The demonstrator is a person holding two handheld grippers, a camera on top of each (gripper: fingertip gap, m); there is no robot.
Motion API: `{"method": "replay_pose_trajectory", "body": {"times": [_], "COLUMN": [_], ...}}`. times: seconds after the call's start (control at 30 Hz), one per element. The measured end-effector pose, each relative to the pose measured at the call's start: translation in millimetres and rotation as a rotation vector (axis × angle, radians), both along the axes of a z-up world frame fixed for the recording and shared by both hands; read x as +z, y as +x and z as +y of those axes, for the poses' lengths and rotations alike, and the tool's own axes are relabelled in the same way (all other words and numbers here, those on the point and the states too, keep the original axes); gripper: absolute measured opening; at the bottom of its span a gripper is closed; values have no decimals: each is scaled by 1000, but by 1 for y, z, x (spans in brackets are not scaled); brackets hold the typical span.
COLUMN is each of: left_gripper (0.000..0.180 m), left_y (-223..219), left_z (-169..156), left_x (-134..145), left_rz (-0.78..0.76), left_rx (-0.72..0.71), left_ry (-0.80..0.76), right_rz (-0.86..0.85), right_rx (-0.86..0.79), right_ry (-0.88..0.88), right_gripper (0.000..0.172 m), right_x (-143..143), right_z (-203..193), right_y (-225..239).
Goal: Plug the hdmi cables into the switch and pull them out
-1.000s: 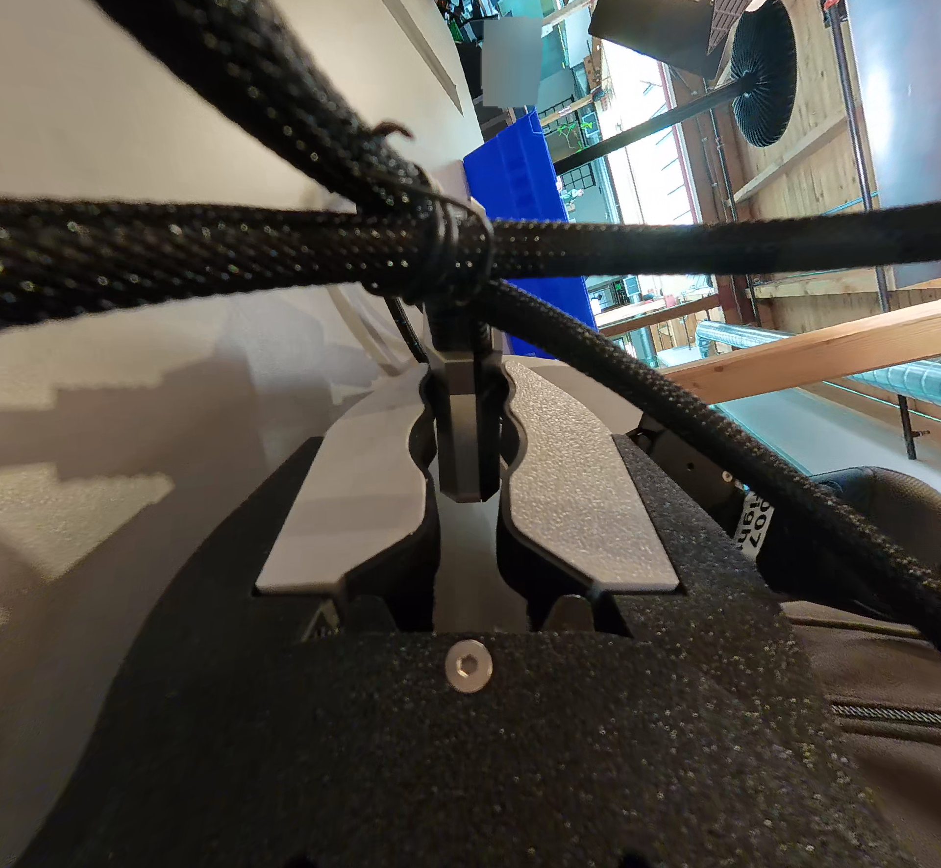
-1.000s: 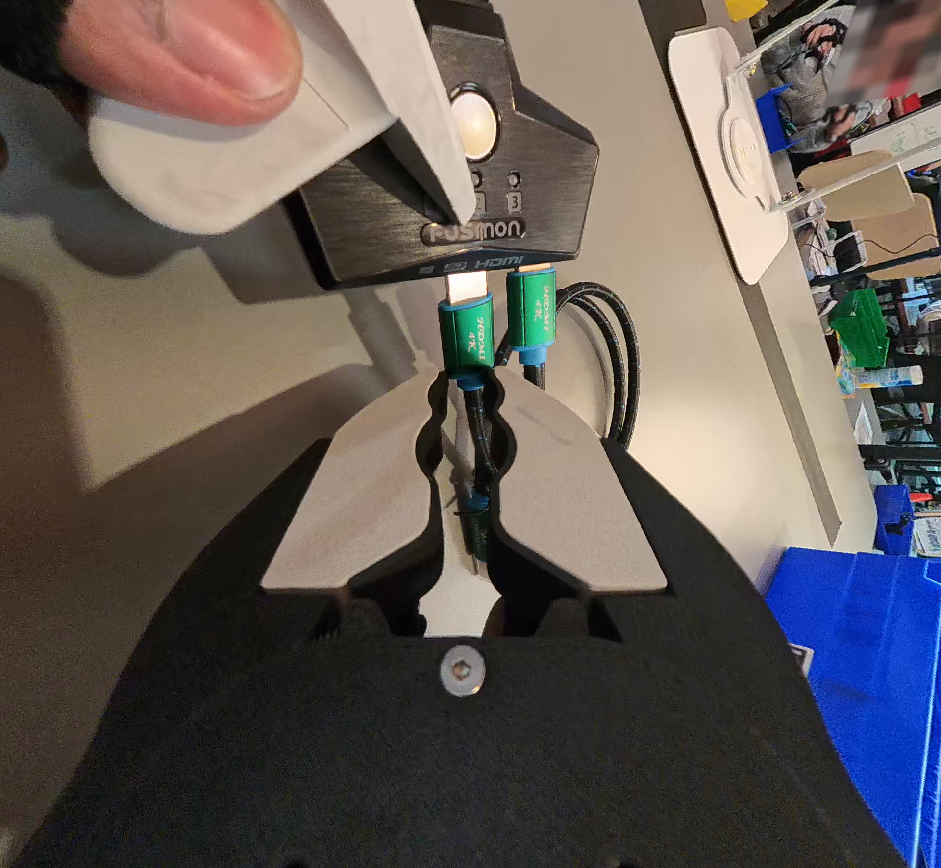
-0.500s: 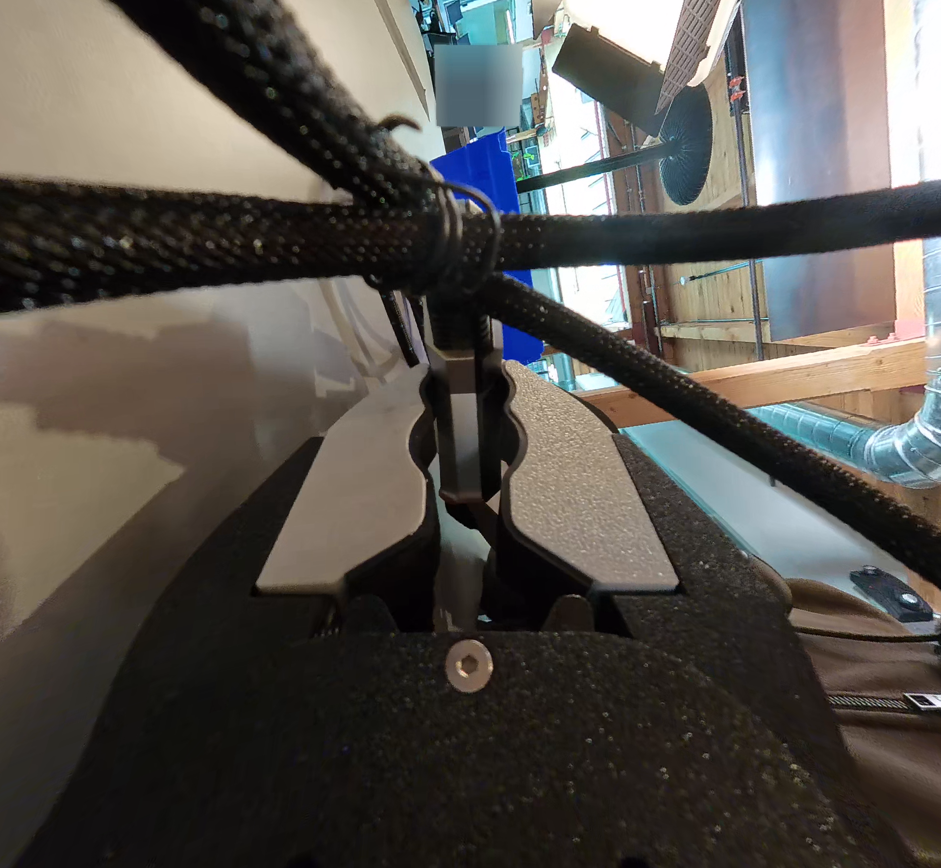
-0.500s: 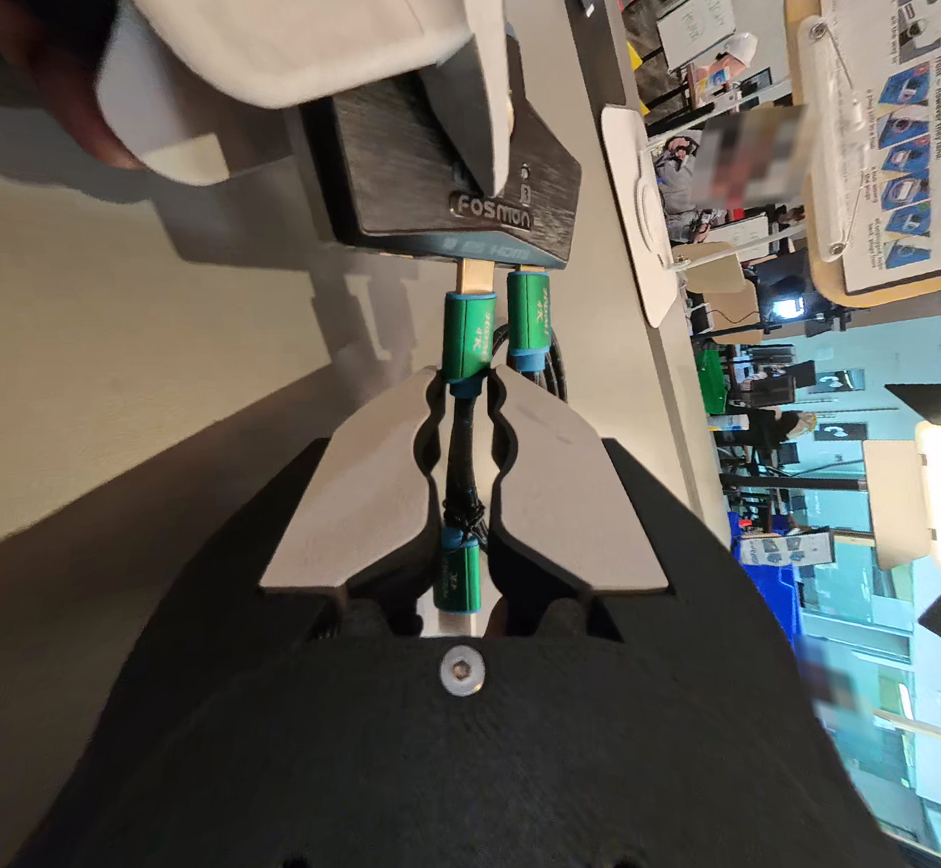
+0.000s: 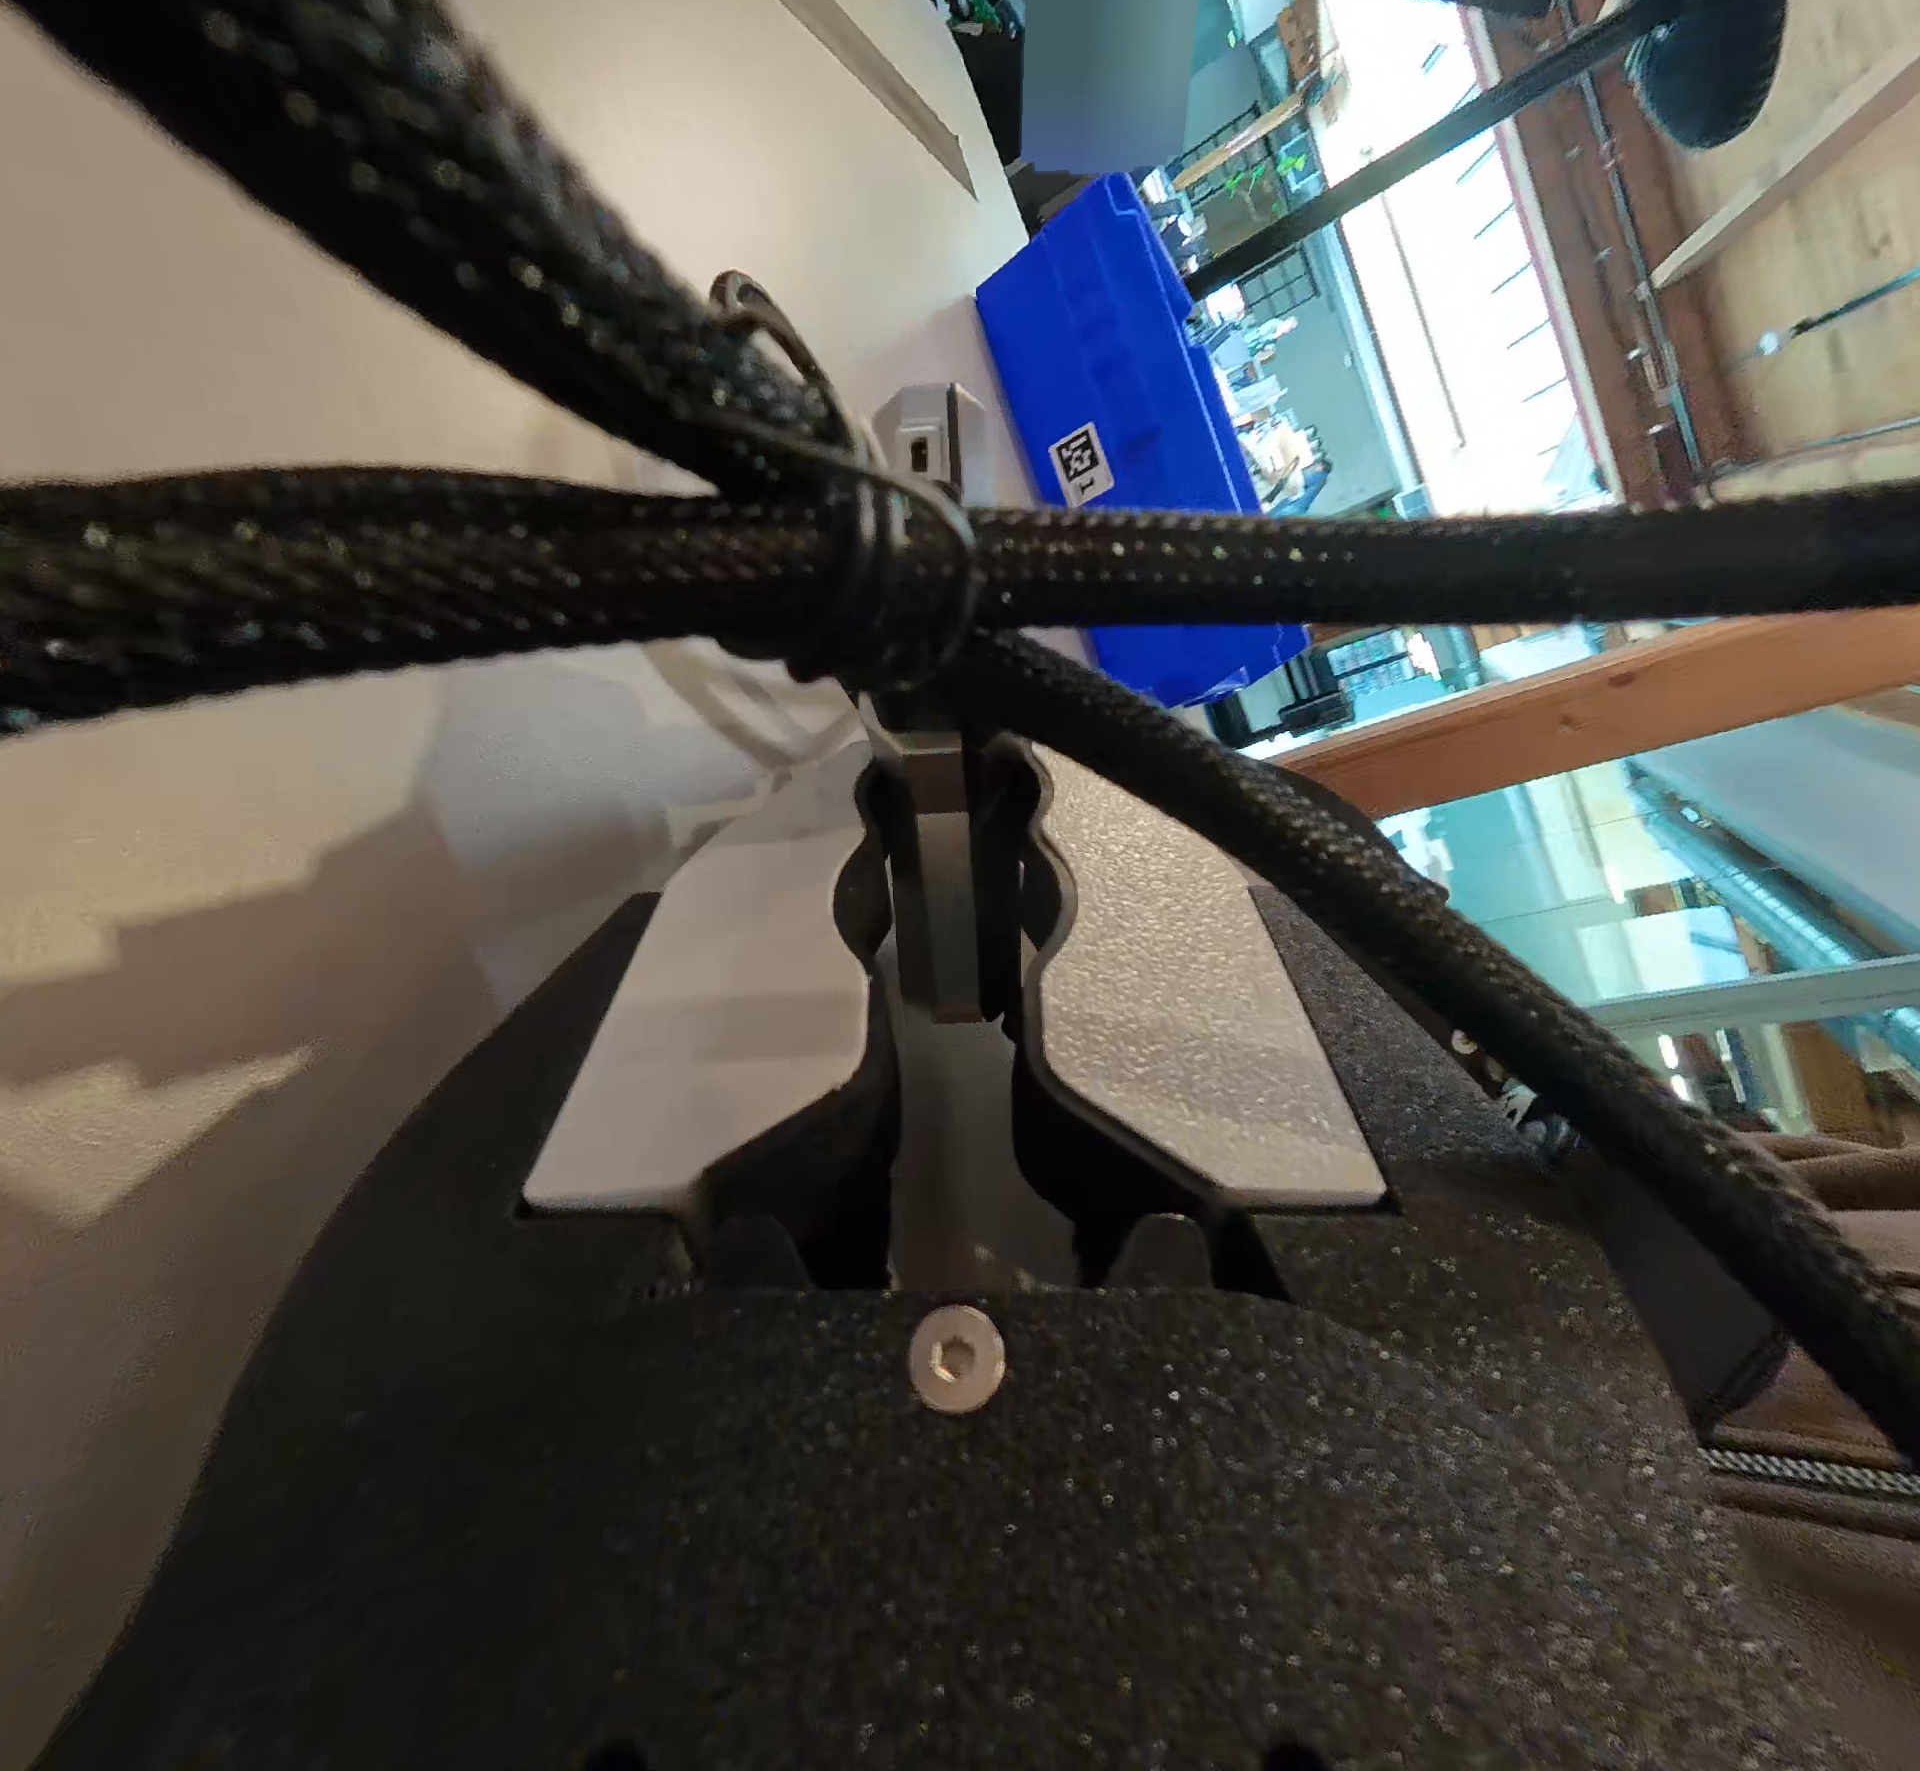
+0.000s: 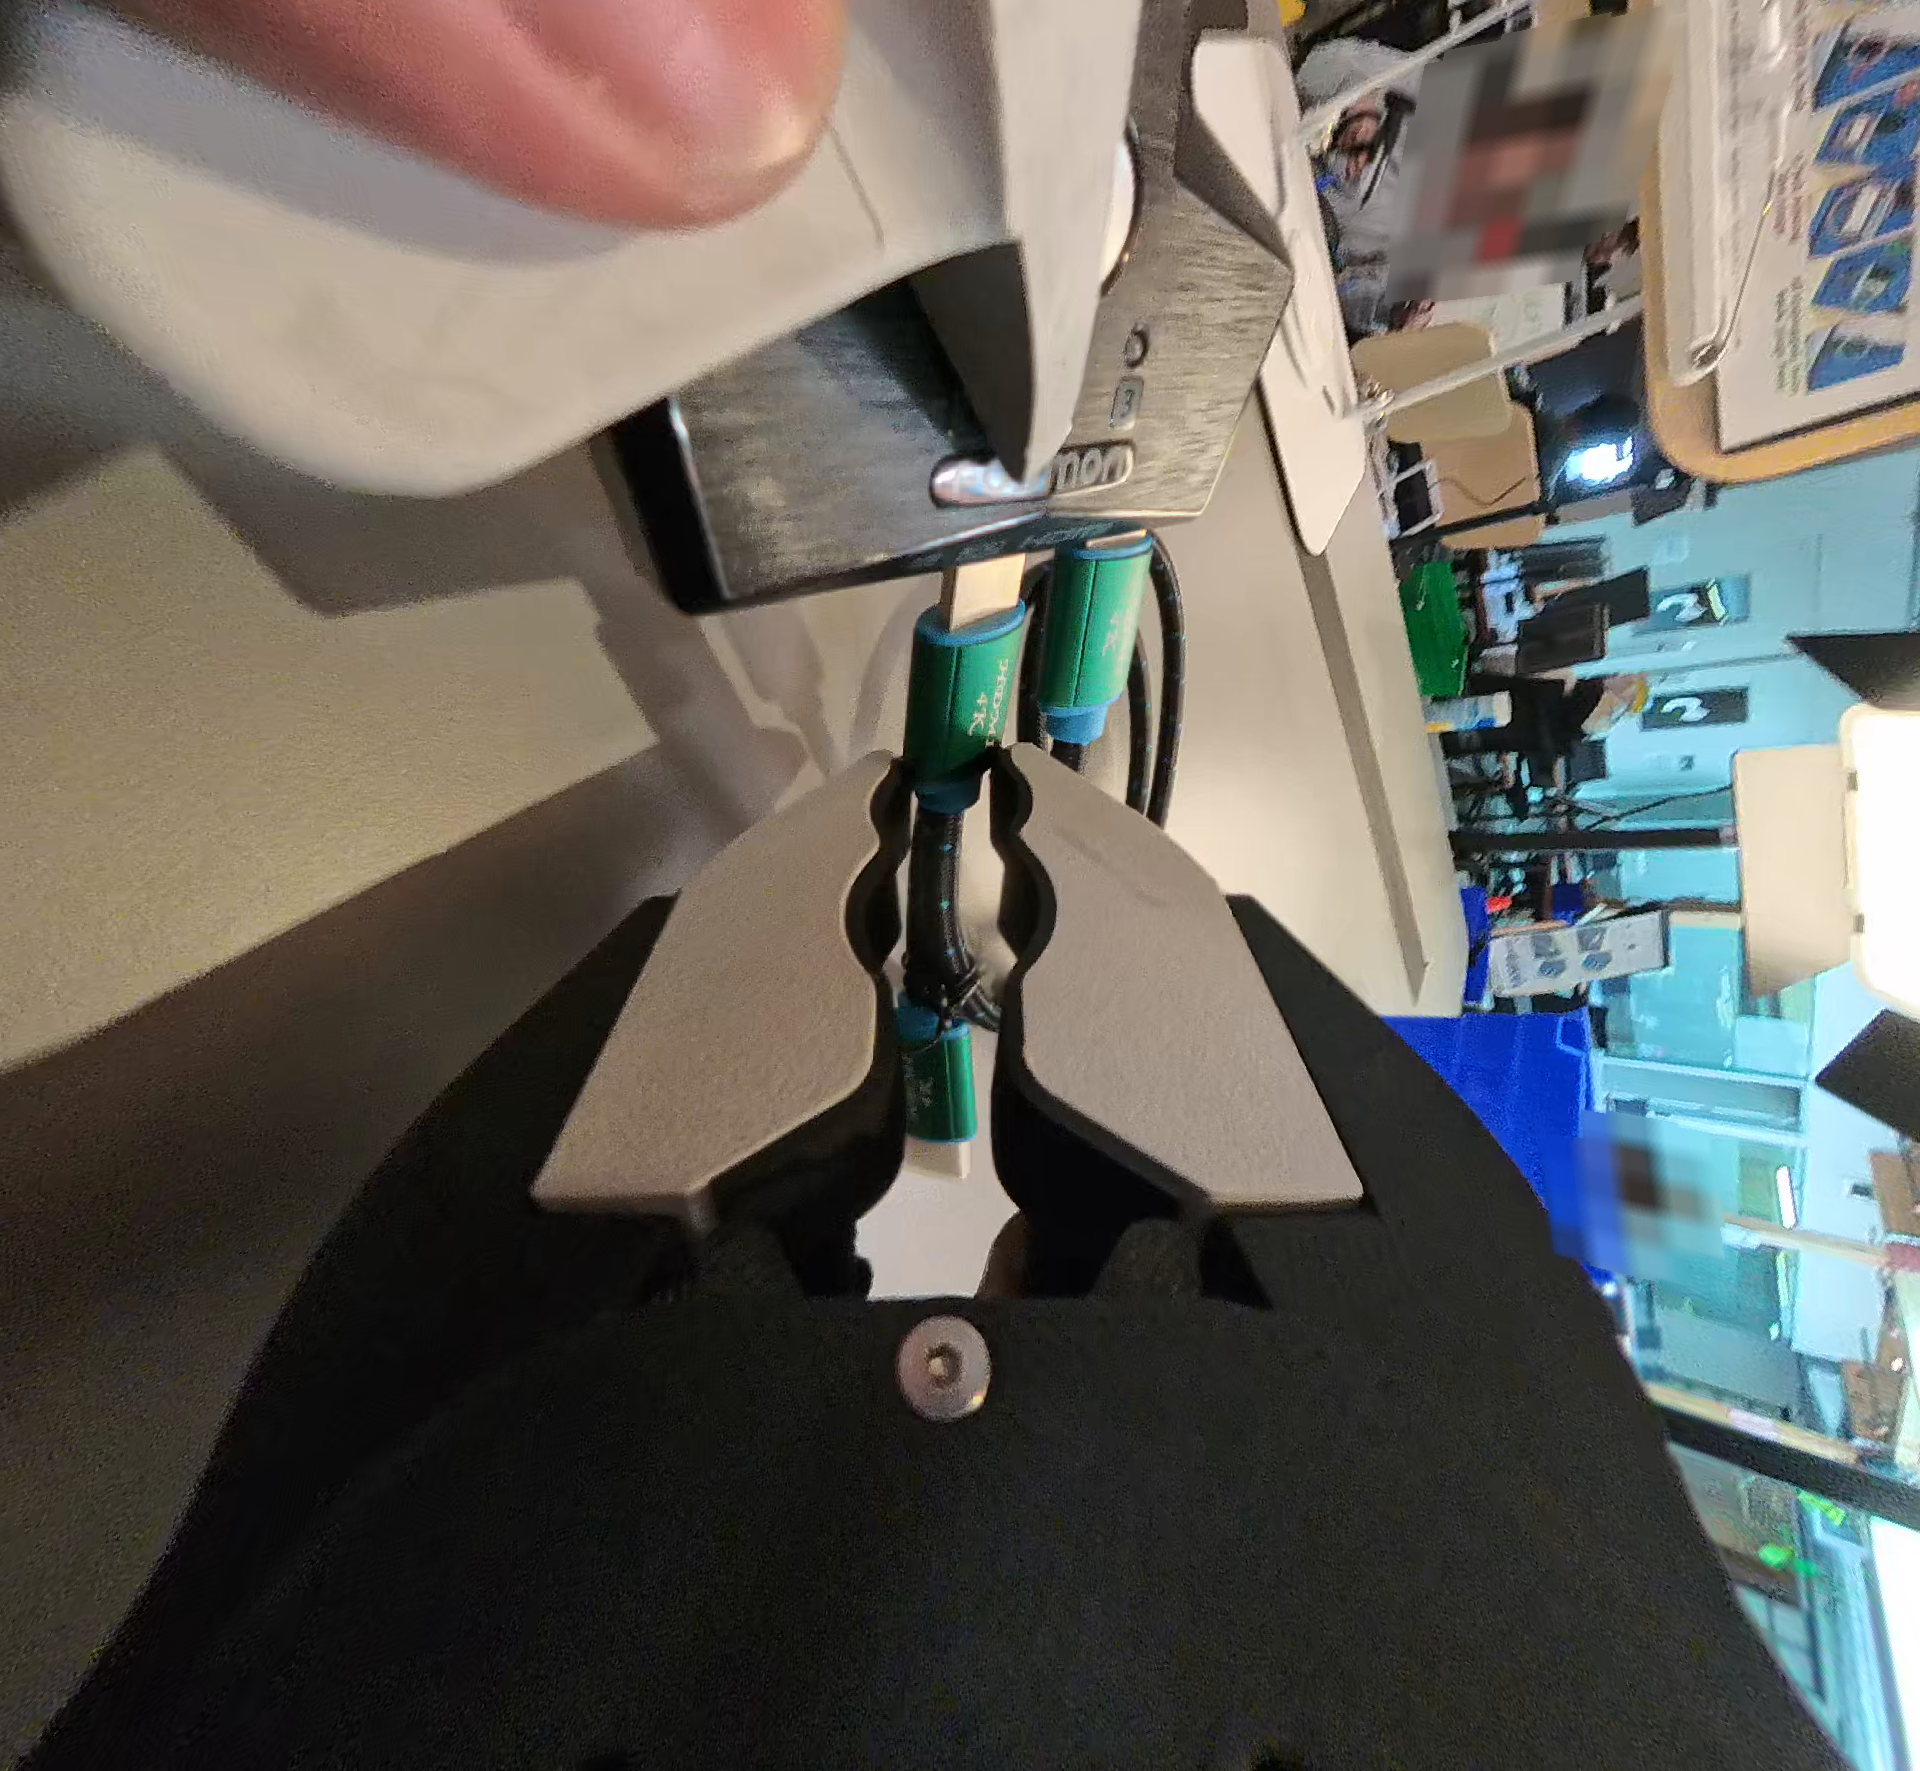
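- Between the right gripper's (image 6: 943, 765) fingers, a green plug (image 6: 958, 695) is pinched at its rear collar, its metal tip just at a port of the black switch box (image 6: 831, 464).
- The plug looks rigid and light, its braided cable (image 6: 930, 900) springy; the shell is judged the best hold.
- The box is clamped by the left gripper (image 5: 940, 786).
- Beyond, a second plug (image 6: 1091, 630) is seated.

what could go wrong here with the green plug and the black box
1. The right hand-held gripper pinches only the tail end of the green plug, which sits tilted with its metal tip still exposed at the black switch box; it may twist or jam.
2. The left hand-held gripper holds the box edge-on; it could pivot.
3. The braided cables hide its view.
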State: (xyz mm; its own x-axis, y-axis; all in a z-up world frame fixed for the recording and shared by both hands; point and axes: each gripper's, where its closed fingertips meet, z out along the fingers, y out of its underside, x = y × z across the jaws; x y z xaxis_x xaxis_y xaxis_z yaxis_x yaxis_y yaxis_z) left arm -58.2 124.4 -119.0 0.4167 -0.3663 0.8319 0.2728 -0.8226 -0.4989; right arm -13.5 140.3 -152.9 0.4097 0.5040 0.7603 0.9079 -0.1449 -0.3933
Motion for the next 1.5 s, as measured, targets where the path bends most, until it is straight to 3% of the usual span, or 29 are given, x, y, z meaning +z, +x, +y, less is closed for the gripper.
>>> {"method": "replay_pose_trajectory", "body": {"times": [0.37, 0.6, 0.83, 1.2, 1.5], "left_gripper": [21, 21, 21, 21, 21], "left_y": [-1, -8, 1, -3, -18], "left_z": [0, 2, -1, 4, 10], "left_x": [0, 6, 4, -5, 6], "left_rz": [-21, -390, -498, -248, -342], "left_rx": [5, 31, 34, 115, 163], "left_ry": [12, -182, -281, -180, -93], "right_rz": [-15, 53, 27, -88, -127], "right_rx": [-44, -14, 20, 17, 180], "right_ry": [-32, 88, 198, 197, -13], "right_gripper": [13, 13, 14, 12, 19], "right_x": [-4, 8, 15, 1, -26], "right_z": [-2, 2, 4, 10, -5], "right_y": [-3, -10, -10, -6, -19]}}
